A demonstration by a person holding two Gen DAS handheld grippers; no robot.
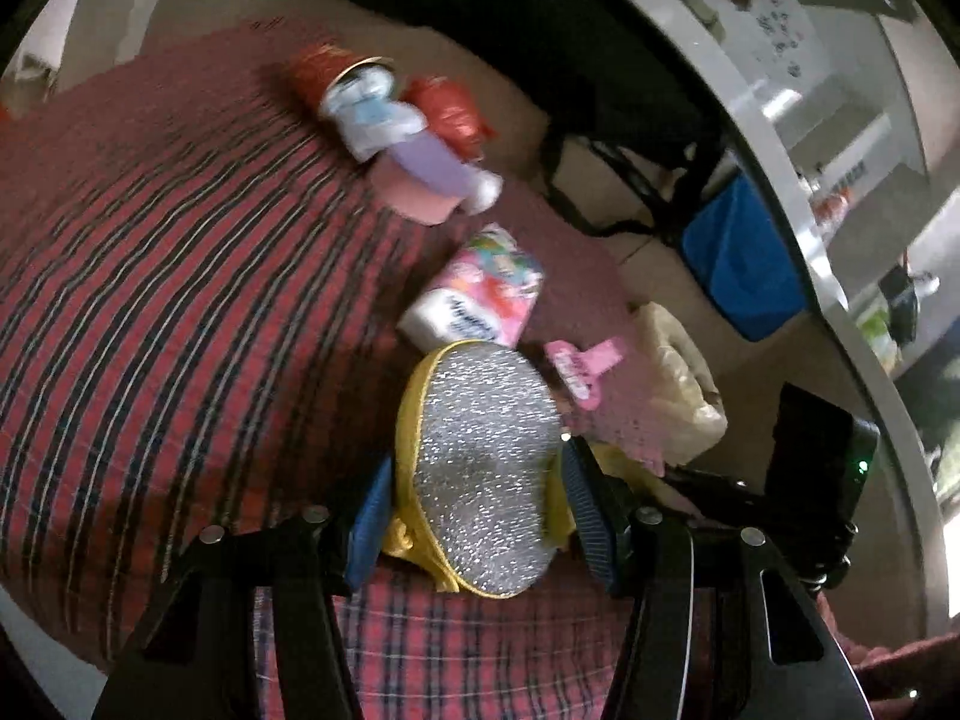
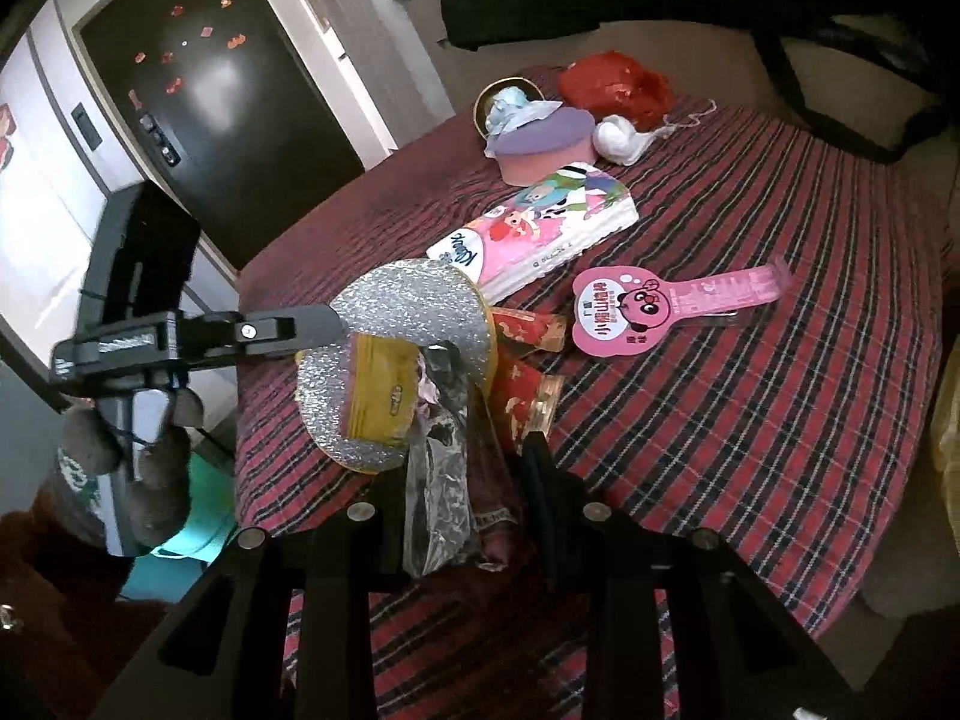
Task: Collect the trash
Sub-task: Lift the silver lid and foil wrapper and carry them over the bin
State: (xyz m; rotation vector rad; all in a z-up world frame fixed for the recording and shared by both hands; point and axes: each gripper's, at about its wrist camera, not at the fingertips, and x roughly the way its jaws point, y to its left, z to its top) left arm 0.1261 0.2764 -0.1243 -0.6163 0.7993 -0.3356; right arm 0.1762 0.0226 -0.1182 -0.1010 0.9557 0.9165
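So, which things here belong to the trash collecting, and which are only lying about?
Job: silver bag in left gripper, clear wrapper in right gripper, red wrappers, probably pink card.
Lying about: tissue pack, plaid tablecloth, dark door.

Black hand-held gripper (image 1: 474,516) with blue ribbed pads (image 1: 585,510), silver screws.

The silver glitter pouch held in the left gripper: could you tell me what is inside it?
A yellow wrapper sits in the silver glitter pouch held by the left gripper; a crumpled clear wrapper trails into its mouth. Anything deeper is hidden.
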